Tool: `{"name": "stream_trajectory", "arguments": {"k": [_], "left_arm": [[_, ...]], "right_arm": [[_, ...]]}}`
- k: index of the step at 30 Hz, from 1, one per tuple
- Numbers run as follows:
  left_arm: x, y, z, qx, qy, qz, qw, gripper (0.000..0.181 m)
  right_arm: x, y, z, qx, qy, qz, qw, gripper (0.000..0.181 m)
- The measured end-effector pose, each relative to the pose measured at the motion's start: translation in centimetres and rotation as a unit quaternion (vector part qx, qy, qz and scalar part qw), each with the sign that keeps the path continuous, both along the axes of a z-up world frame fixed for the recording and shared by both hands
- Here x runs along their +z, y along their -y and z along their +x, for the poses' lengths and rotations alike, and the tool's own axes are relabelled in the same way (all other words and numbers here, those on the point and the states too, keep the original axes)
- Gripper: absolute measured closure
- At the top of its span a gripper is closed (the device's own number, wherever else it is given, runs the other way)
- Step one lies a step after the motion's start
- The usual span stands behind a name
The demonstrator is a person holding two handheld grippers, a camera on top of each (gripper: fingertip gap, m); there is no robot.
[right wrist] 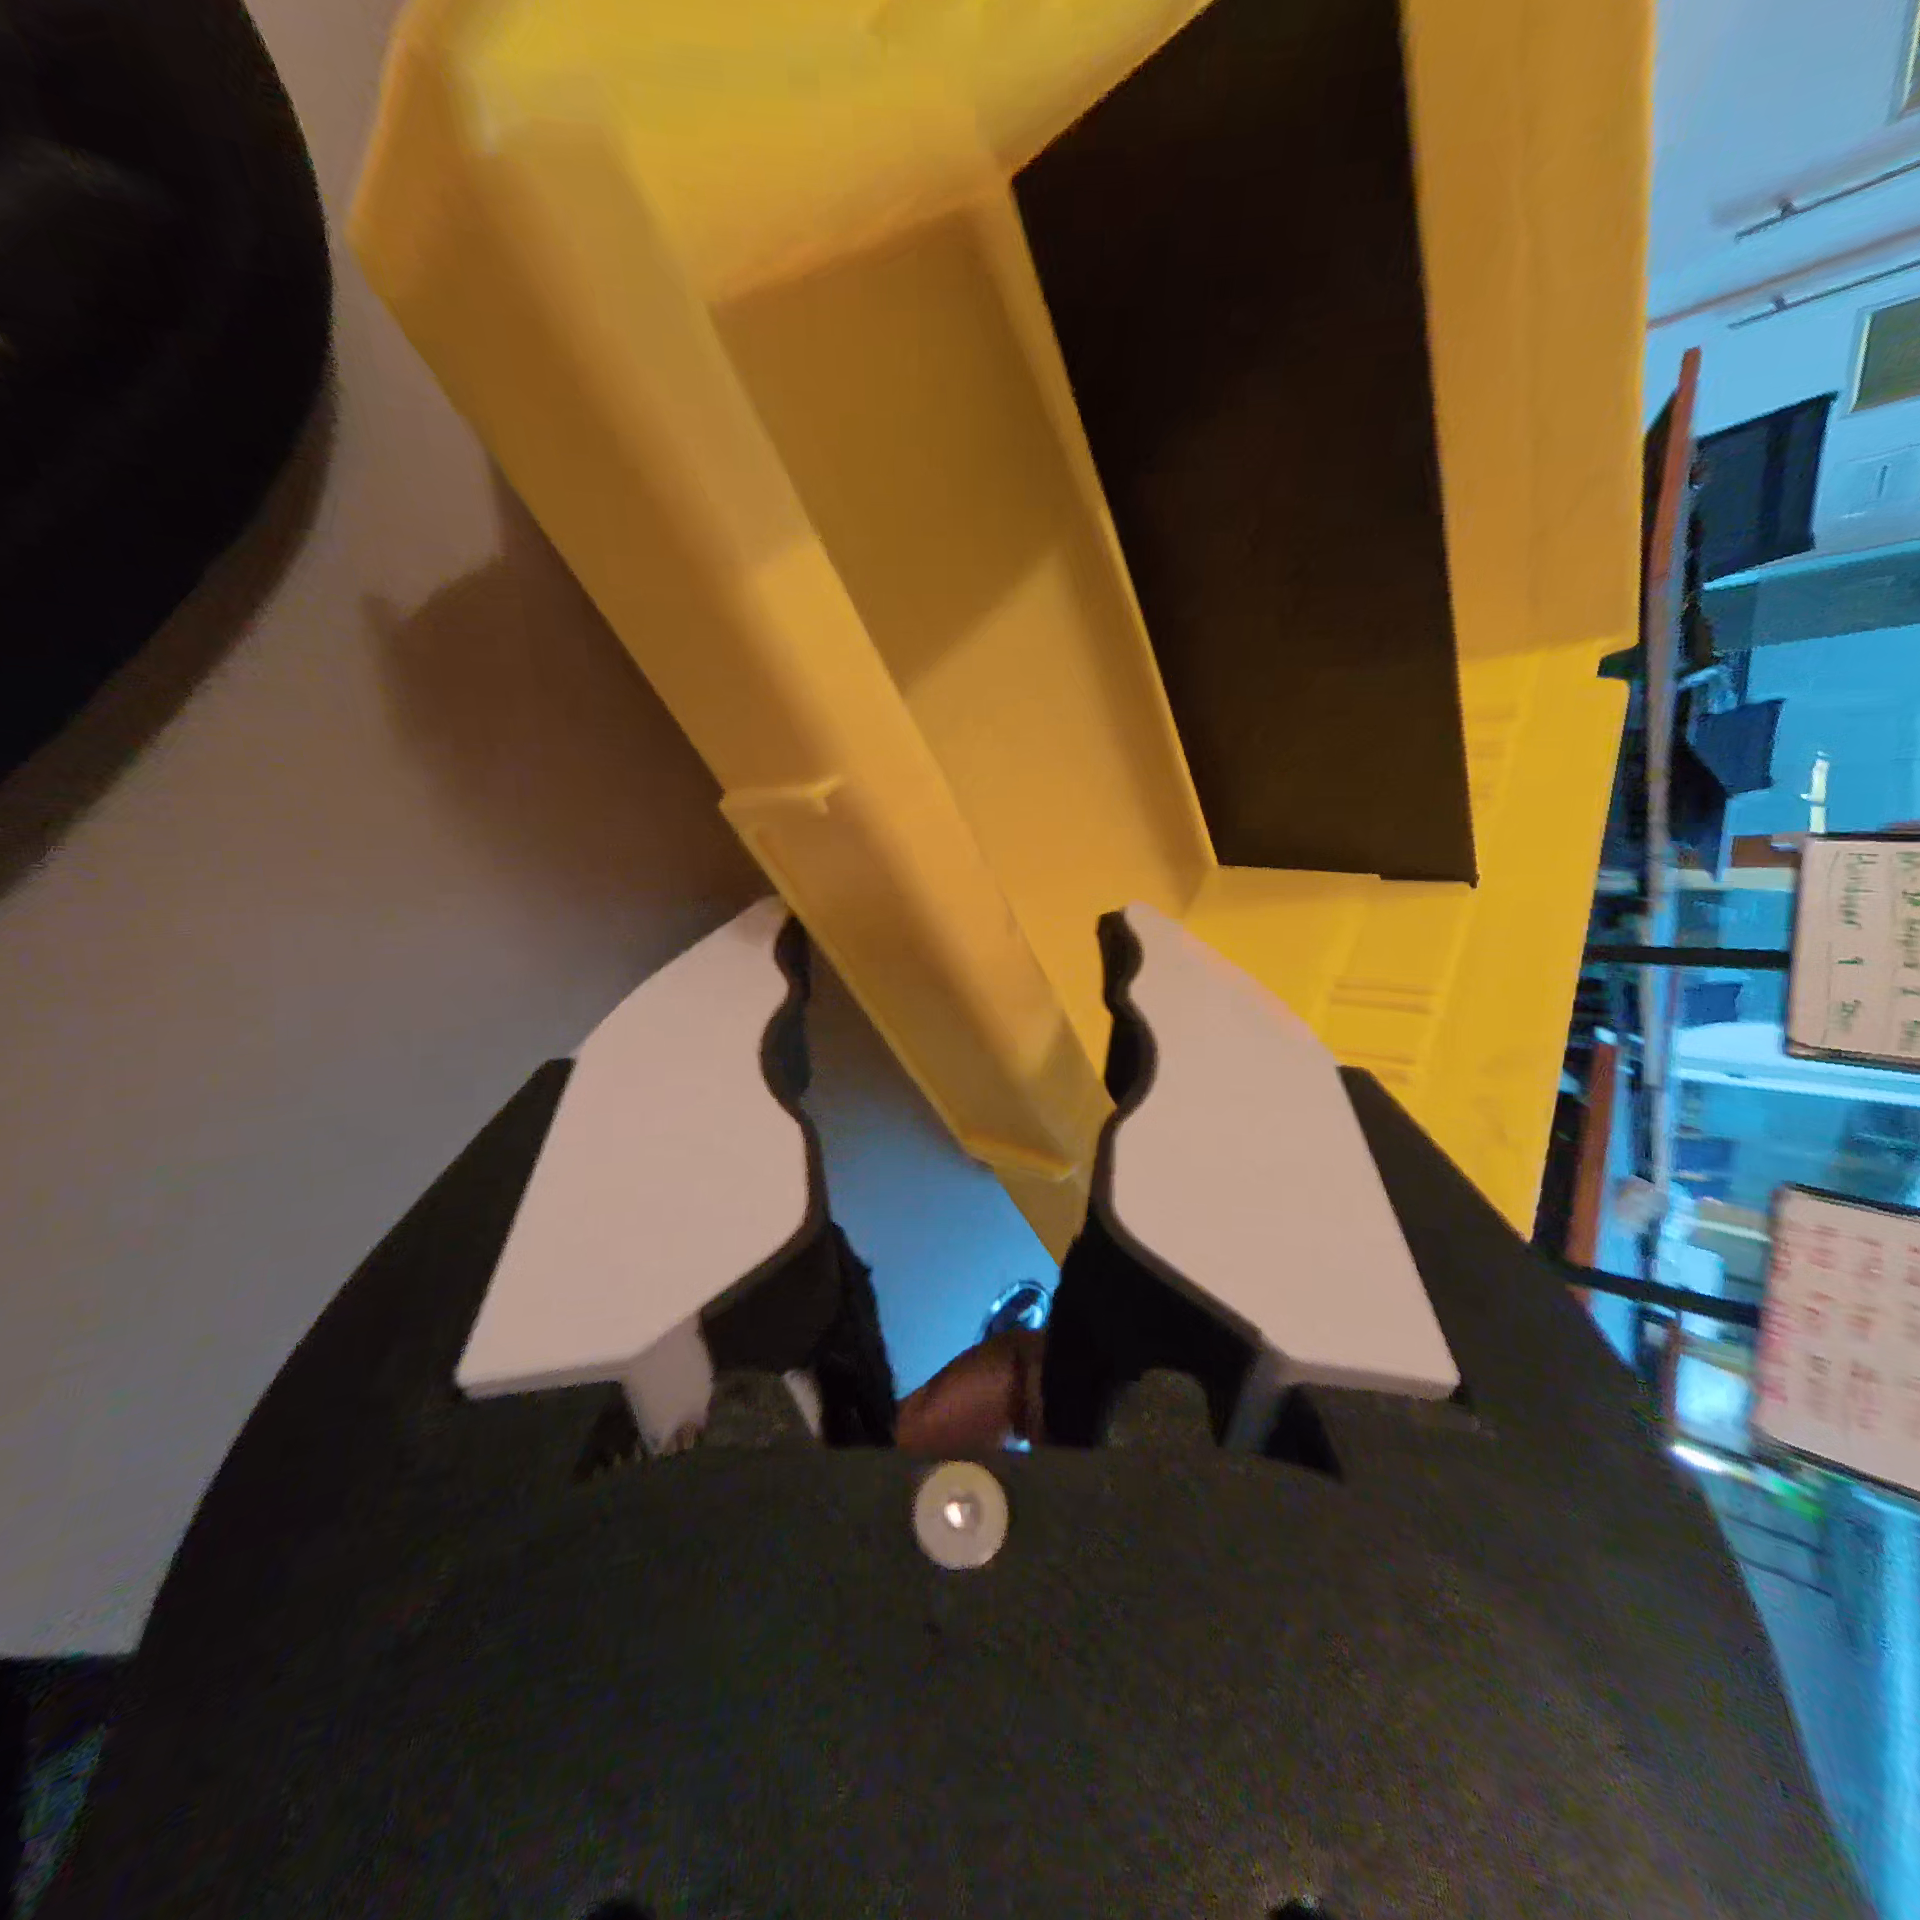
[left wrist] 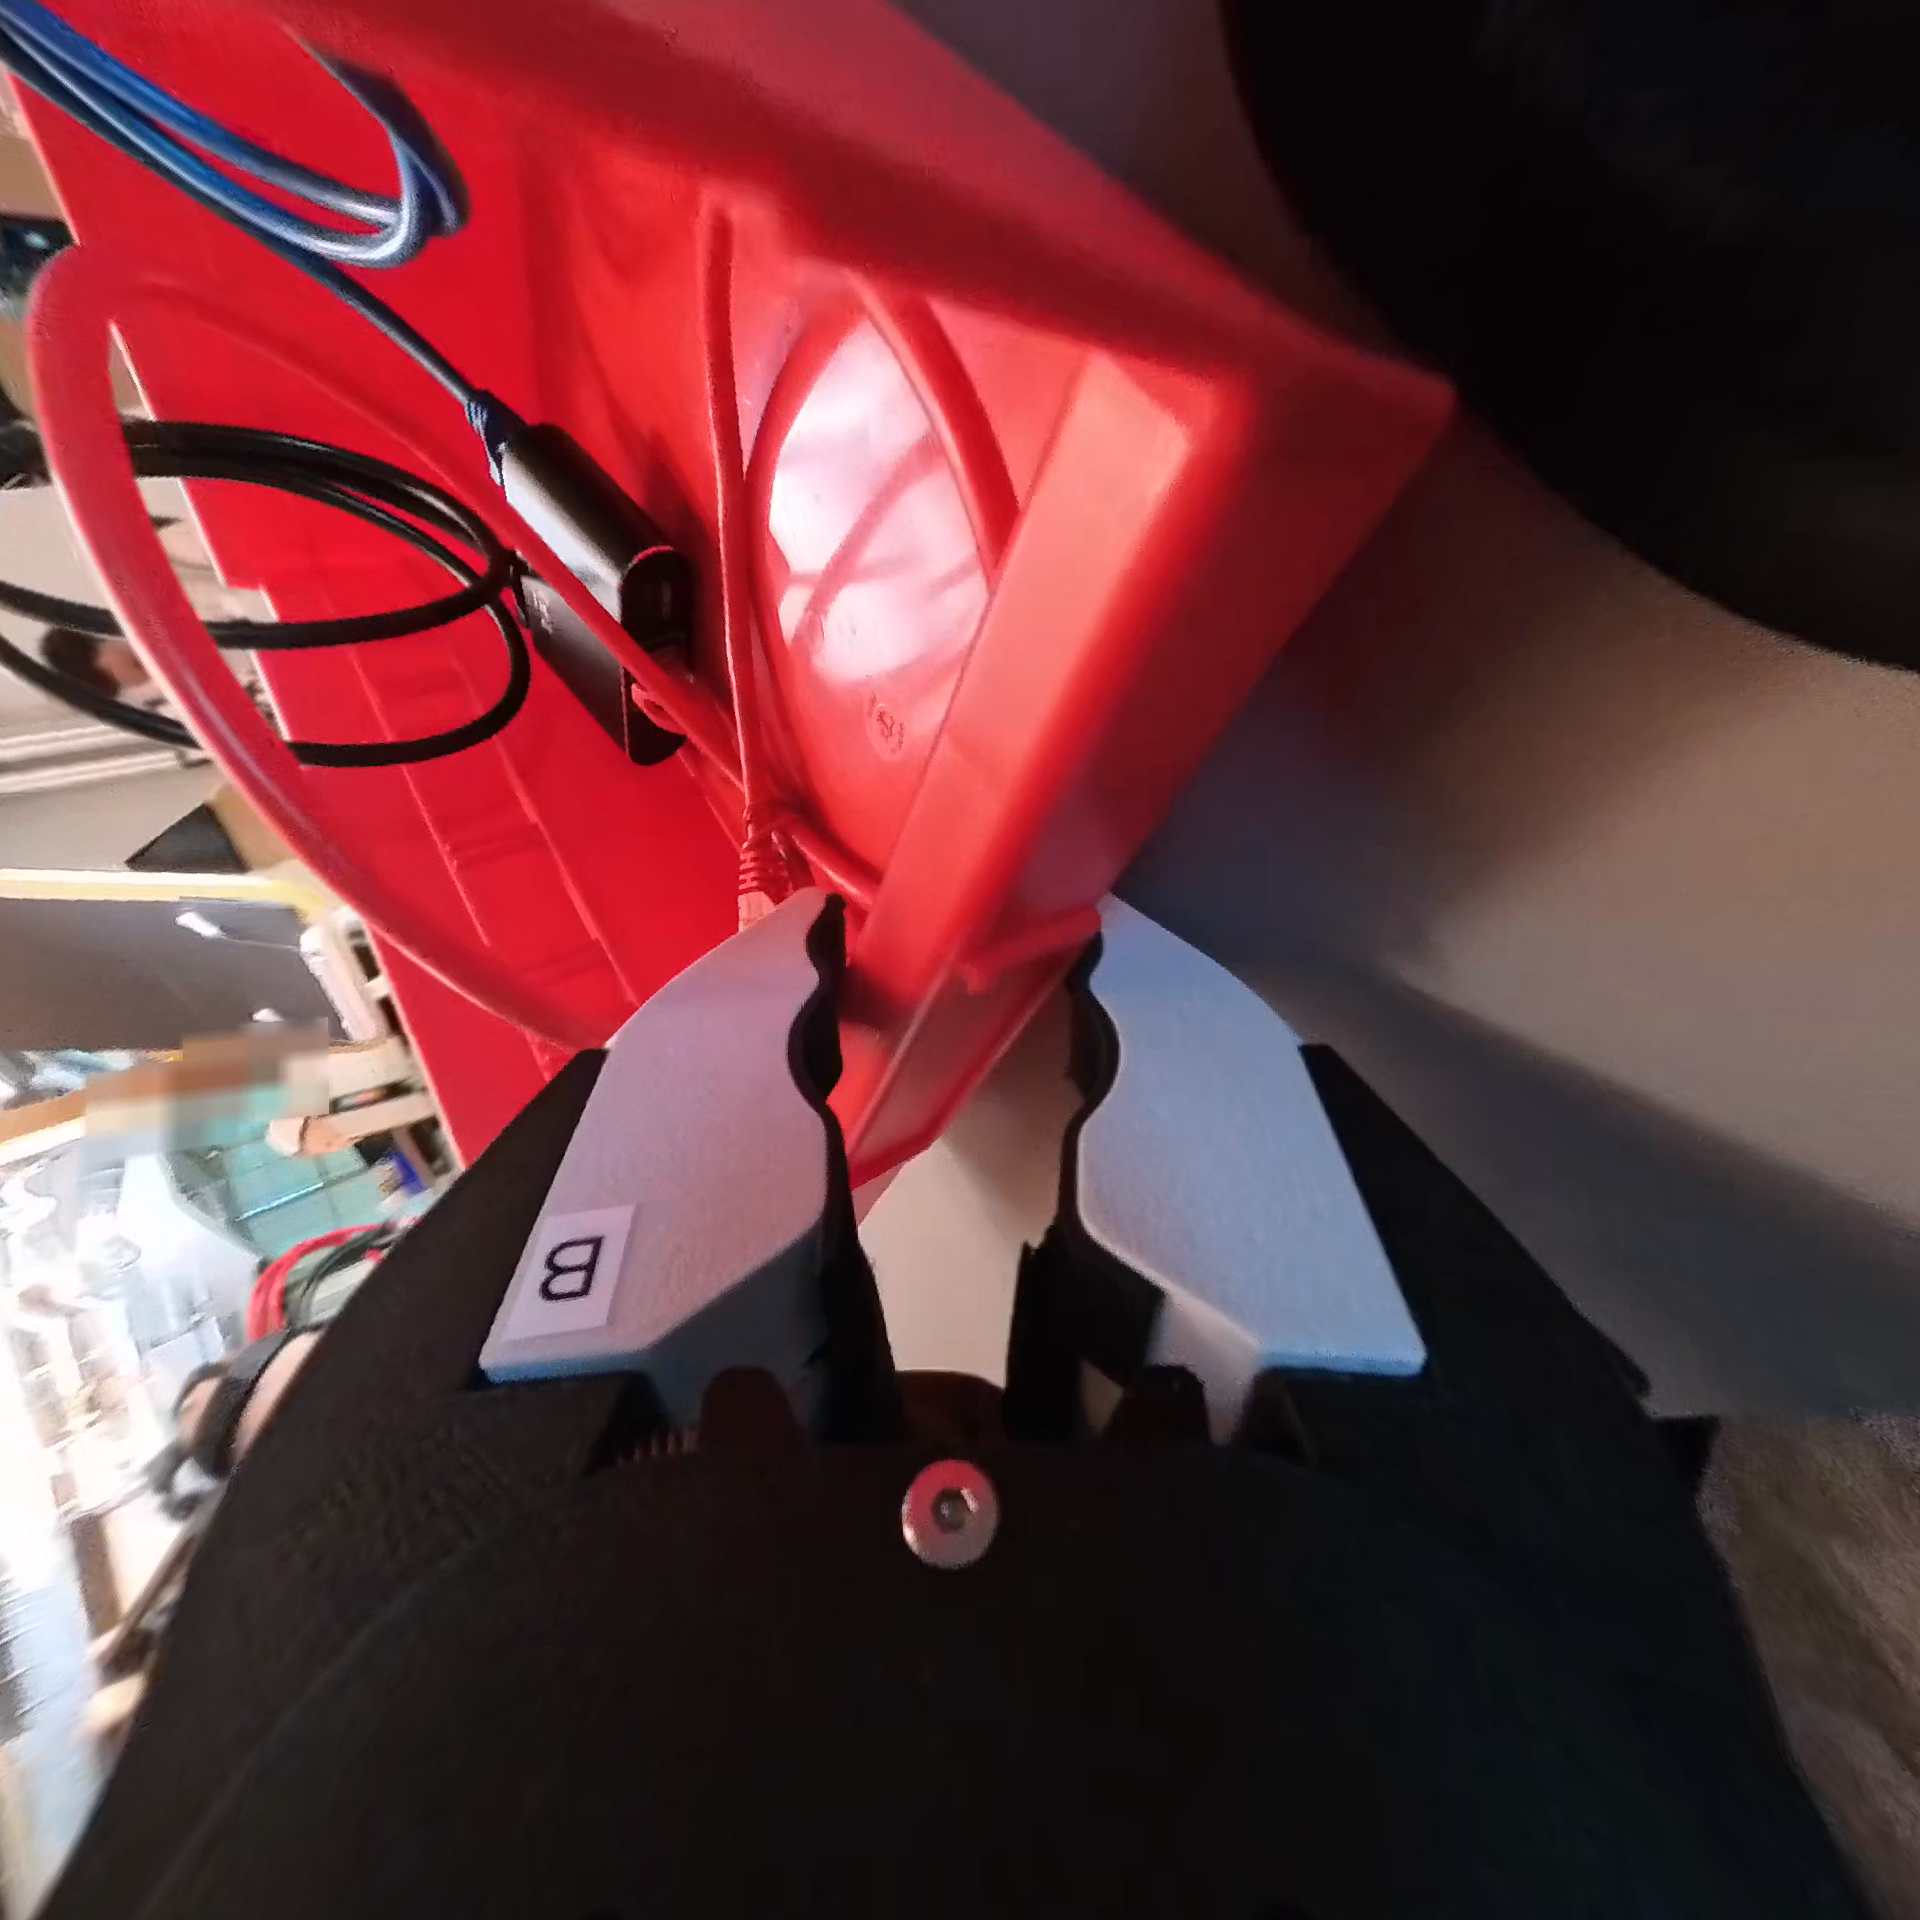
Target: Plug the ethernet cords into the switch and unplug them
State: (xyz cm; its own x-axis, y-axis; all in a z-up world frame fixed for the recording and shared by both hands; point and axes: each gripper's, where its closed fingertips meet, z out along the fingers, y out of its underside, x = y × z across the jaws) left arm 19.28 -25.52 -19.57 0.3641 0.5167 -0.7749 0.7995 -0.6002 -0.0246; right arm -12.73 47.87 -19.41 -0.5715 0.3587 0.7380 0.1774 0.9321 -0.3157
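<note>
My left gripper (left wrist: 956,935) is shut on the rim of a red plastic bin (left wrist: 1049,644), with the bin's wall between the white fingers (left wrist: 717,1091). Inside the bin lie a looped red ethernet cord (left wrist: 83,540) with its plug (left wrist: 764,862) near my fingertips, a blue cord (left wrist: 343,208), a black cord (left wrist: 416,623) and a dark adapter block (left wrist: 592,540). My right gripper (right wrist: 951,935) is shut on the wall of a yellow plastic bin (right wrist: 831,416), whose dark inside (right wrist: 1247,520) looks empty. No switch shows in either view.
Both bins rest on or just over a pale tabletop (left wrist: 1507,987). A large black round object (right wrist: 104,364) lies between them, and it also shows in the left wrist view (left wrist: 1610,260). Shelves (right wrist: 1756,675) and paper sheets (right wrist: 1849,956) stand beyond the yellow bin. Some 80 cm of space lies between my two pairs of fingers.
</note>
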Motion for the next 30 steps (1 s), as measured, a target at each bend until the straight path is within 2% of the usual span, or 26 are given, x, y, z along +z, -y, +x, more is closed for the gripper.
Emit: {"name": "stream_trajectory", "arguments": {"k": [2, 4, 7, 9, 10, 12, 14, 17, 19, 22, 26, 30], "left_arm": [[0.4, -1.4, -0.2, -0.016, -0.033, 0.069, 0.997, 0.127], [1.4, -3.6, -0.2, -0.034, -0.063, 0.168, 0.983, 0.119], [4.6, -6.0, -0.2, -0.070, -0.115, 0.275, 0.952, 0.116], [7.2, -6.7, -0.7, -0.084, -0.168, 0.323, 0.928, 0.116], [8.6, -6.7, -1.1, -0.088, -0.200, 0.340, 0.915, 0.116], [11.3, -5.7, -2.2, -0.081, -0.270, 0.357, 0.891, 0.117], [13.3, -4.4, -3.3, -0.068, -0.314, 0.370, 0.872, 0.118], [15.6, -1.4, -5.3, -0.035, -0.370, 0.392, 0.841, 0.125], [14.8, 1.3, -6.4, 0.030, -0.356, 0.408, 0.840, 0.126], [11.5, 4.4, -8.1, 0.106, -0.296, 0.432, 0.845, 0.120], [7.5, 7.0, -10.1, 0.169, -0.243, 0.445, 0.845, 0.104], [4.8, 9.1, -11.4, 0.210, -0.211, 0.413, 0.861, 0.102]], "right_arm": [[1.3, 1.3, 0.5, 0.018, 0.002, -0.061, 0.998, 0.113], [3.5, 3.1, 0.9, 0.046, -0.017, -0.130, 0.990, 0.103], [8.2, 7.0, 1.9, 0.127, -0.088, -0.247, 0.957, 0.090], [11.4, 9.8, 3.2, 0.191, -0.142, -0.323, 0.916, 0.089], [12.9, 11.4, 4.2, 0.226, -0.162, -0.369, 0.887, 0.090], [15.3, 14.6, 6.6, 0.300, -0.174, -0.470, 0.812, 0.090], [16.3, 17.3, 8.7, 0.353, -0.149, -0.544, 0.746, 0.090], [15.1, 21.0, 10.0, 0.388, -0.069, -0.600, 0.696, 0.088], [13.7, 22.8, 9.9, 0.390, -0.037, -0.611, 0.688, 0.087], [11.8, 24.4, 9.6, 0.388, -0.018, -0.597, 0.702, 0.088], [12.4, 23.5, 9.2, 0.380, -0.023, -0.617, 0.689, 0.093], [12.9, 22.4, 8.7, 0.365, -0.027, -0.652, 0.664, 0.100]]}}
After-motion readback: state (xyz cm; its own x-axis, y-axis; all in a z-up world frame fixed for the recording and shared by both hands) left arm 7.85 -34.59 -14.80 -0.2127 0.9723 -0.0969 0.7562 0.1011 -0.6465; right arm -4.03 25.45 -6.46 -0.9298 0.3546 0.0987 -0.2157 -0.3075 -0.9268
